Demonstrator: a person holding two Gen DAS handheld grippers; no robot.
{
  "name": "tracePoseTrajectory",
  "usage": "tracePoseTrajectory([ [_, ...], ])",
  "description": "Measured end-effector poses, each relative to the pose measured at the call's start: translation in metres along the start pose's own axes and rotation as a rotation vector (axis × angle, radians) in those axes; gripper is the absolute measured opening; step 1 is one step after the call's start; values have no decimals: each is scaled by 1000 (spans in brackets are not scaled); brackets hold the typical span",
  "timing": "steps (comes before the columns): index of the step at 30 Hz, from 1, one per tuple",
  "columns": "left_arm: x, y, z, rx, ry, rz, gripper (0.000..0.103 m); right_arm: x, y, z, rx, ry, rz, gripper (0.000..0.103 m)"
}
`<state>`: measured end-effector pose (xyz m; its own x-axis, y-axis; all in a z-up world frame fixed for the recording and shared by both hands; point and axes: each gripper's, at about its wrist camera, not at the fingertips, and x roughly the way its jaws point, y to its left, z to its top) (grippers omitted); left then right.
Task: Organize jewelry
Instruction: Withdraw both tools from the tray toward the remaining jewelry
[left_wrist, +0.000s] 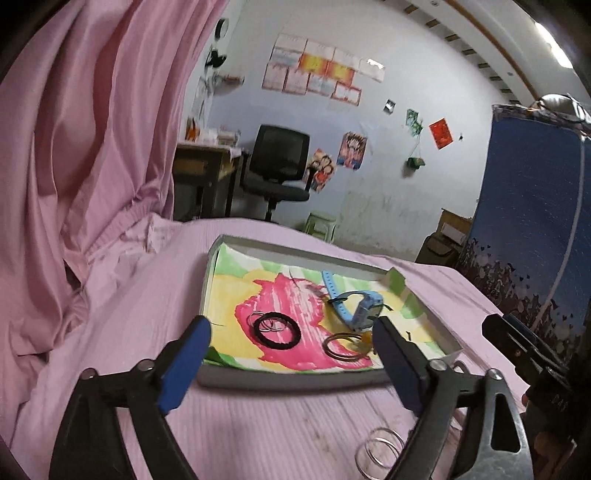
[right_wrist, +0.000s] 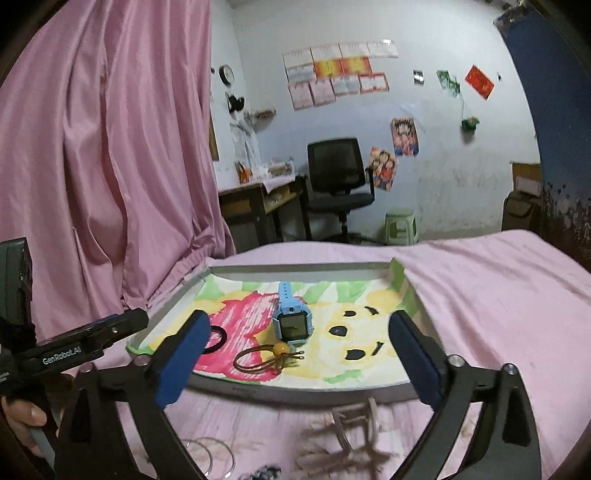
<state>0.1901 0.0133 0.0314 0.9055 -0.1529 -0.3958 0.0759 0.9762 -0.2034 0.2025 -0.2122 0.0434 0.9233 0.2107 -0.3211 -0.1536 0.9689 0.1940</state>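
Observation:
A shallow grey tray (left_wrist: 295, 380) (right_wrist: 295, 397) lined with a coloured drawing lies on the pink bed. In it are a blue watch (left_wrist: 360, 308) (right_wrist: 292, 319), a black hair tie (left_wrist: 277, 329) (right_wrist: 216, 338) with thin rings inside it, and a brown hair tie with an amber bead (left_wrist: 341, 345) (right_wrist: 258, 360). Clear thin bangles (left_wrist: 380, 450) (right_wrist: 210, 458) and a beige hair claw (right_wrist: 351, 432) lie on the bed in front of the tray. My left gripper (left_wrist: 291, 354) and right gripper (right_wrist: 299, 354) are both open and empty, at the tray's near edge.
A pink curtain (left_wrist: 92, 147) hangs on the left. A blue panel (left_wrist: 535, 221) stands on the right. A black chair (right_wrist: 340, 177), a desk (right_wrist: 255, 206) and a green stool (right_wrist: 400, 221) stand beyond the bed.

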Motion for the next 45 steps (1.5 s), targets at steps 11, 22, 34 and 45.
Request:
tracePoseTrajectory([
  [11,-40,-14,-25,77,-63,-13,101,-51,-4,-14,-45,-43,-27,102],
  [22,-61,-19,-49,119,-46,-23,102,-77,-8,-34,-83,-5,-33,102],
  [34,-49,-18,-65,127,95,-57,102,-76,-18,-51,-81,107,-39,102],
  [45,-28,-24,-70,143,235,-91,100,-54,-25,-64,-36,230,-28,102],
])
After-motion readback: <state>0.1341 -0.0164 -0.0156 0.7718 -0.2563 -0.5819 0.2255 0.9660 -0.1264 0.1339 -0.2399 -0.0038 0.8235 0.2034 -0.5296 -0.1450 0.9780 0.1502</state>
